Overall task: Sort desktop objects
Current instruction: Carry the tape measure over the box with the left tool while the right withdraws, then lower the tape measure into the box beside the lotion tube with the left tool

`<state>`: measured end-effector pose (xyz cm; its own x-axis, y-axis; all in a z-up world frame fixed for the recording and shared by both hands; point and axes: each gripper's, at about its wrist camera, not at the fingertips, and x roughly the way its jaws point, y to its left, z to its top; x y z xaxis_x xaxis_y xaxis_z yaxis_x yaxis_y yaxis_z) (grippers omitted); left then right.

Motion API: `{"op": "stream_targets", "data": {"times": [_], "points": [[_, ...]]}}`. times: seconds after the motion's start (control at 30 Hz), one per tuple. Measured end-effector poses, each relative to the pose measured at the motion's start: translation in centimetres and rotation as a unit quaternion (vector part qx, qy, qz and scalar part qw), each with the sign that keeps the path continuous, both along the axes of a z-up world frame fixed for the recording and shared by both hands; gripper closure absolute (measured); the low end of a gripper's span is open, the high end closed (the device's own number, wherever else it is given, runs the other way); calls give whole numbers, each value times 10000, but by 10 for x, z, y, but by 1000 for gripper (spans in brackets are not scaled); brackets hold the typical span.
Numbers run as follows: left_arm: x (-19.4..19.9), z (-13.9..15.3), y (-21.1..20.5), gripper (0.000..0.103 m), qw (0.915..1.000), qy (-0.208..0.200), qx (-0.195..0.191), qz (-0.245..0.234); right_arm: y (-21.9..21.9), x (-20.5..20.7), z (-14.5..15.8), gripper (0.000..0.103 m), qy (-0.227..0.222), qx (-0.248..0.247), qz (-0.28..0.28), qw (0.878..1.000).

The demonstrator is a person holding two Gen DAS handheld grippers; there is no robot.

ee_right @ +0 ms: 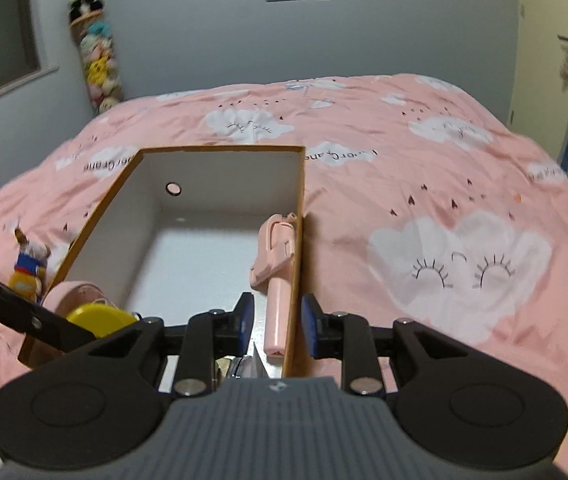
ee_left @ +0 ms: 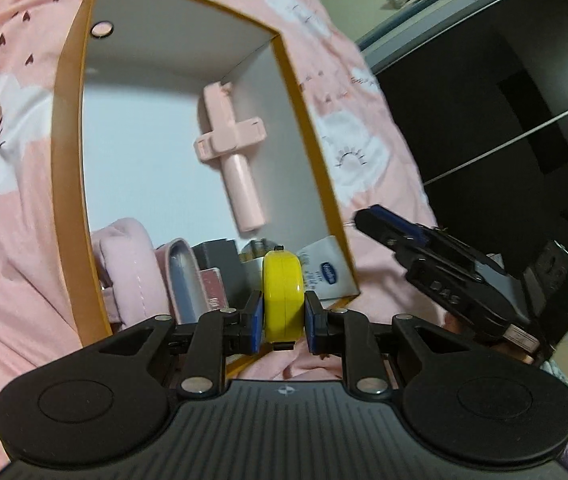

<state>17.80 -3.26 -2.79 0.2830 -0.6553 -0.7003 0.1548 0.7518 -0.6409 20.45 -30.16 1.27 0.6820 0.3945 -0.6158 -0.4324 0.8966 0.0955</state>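
A yellow tape measure [ee_left: 283,294] is clamped between the fingers of the left gripper [ee_left: 283,316], over the near end of the orange-rimmed box [ee_left: 66,128]. The right gripper [ee_right: 277,326] is held apart, empty, straddling the box's right wall above the pink selfie stick [ee_right: 274,280].

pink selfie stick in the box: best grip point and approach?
Grip the round handle of the pink selfie stick, below its cross-shaped phone clamp. It lies flat on the floor of the box close along one wall, so come straight down from above, jaws across the handle's width. The clamp end is wide and irregular; the handle is slim and even.
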Motion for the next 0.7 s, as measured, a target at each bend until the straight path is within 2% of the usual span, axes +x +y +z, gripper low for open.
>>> {"op": "stream_targets", "data": {"times": [0.07, 0.27, 0.47, 0.7], "points": [[4, -1, -1, 80, 10000, 16, 20, 13, -5, 2, -1, 75, -15, 90, -99, 9999], [20, -1, -19, 80, 9986, 37, -495, -192, -21, 7, -2, 75, -58, 226, -477, 9986], [40, -24, -48, 80, 9977, 298, -481, -365, -27, 8, -4, 75, -109, 235, -584, 9980], [46, -34, -60, 80, 9963, 484, -516, -496, -29, 7, -6, 75, -119, 296, -622, 9976]]}}
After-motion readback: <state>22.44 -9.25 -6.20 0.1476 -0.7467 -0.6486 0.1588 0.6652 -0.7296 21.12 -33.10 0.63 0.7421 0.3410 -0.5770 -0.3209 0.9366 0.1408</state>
